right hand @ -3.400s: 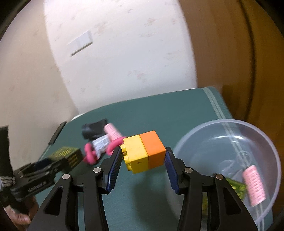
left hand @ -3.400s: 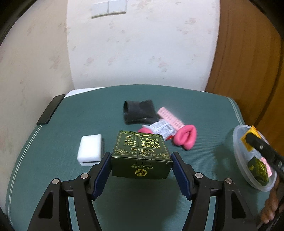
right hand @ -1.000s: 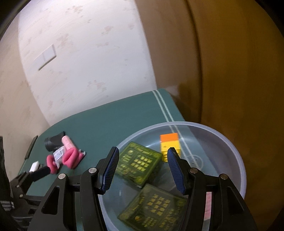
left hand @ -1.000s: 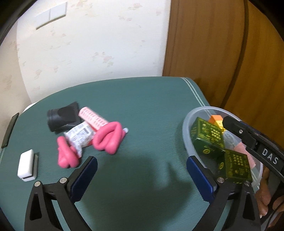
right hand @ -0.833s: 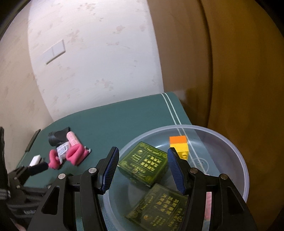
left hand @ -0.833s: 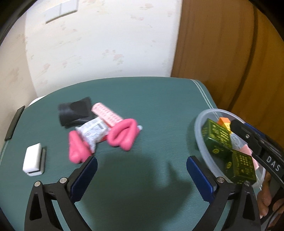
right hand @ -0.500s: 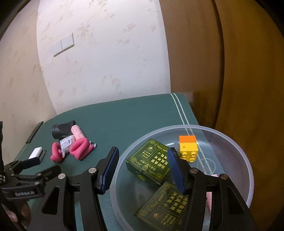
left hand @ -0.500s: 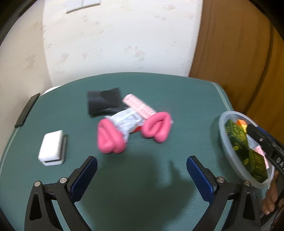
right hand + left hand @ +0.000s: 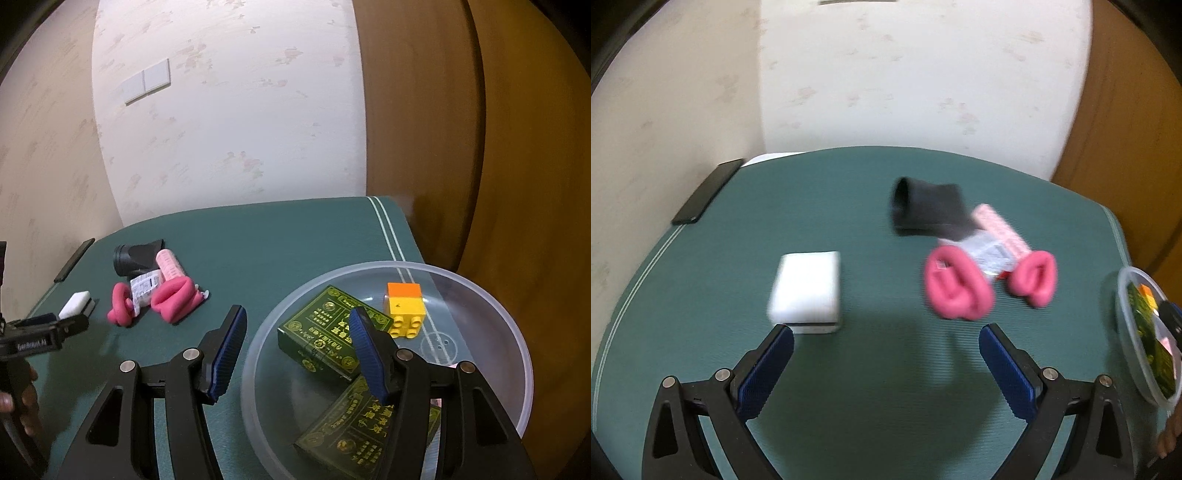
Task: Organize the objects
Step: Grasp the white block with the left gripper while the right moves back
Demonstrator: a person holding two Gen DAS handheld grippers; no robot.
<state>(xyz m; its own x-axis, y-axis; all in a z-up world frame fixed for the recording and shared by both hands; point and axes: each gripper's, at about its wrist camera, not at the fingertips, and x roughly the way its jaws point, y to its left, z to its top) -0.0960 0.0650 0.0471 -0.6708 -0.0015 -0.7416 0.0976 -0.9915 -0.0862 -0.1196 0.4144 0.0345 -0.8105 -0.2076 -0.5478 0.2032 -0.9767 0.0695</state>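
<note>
White block (image 9: 807,290), seemingly a light, rigid foam-like piece, lies flat on the green desk (image 9: 886,406) just ahead of the left tool (image 9: 885,363), jaws wide and empty. Its long sides look best to pinch. The right tool (image 9: 295,349), parted and empty, hovers over the bowl (image 9: 517,332).

The left gripper (image 9: 886,345) hangs tilted down with its blue-padded jaws spread wide and nothing between them; seen from the right wrist, its black body sits low at the far left, gripped from below by a hand (image 9: 16,395) whose fingers curl around the handle. The right gripper (image 9: 295,336) points downward at a shallower angle, its ribbed blue pads (image 9: 227,349) parted to a moderate gap, clamping nothing. A fingertip of the other hand (image 9: 1169,437) shows at the left wrist view's right edge.
</note>
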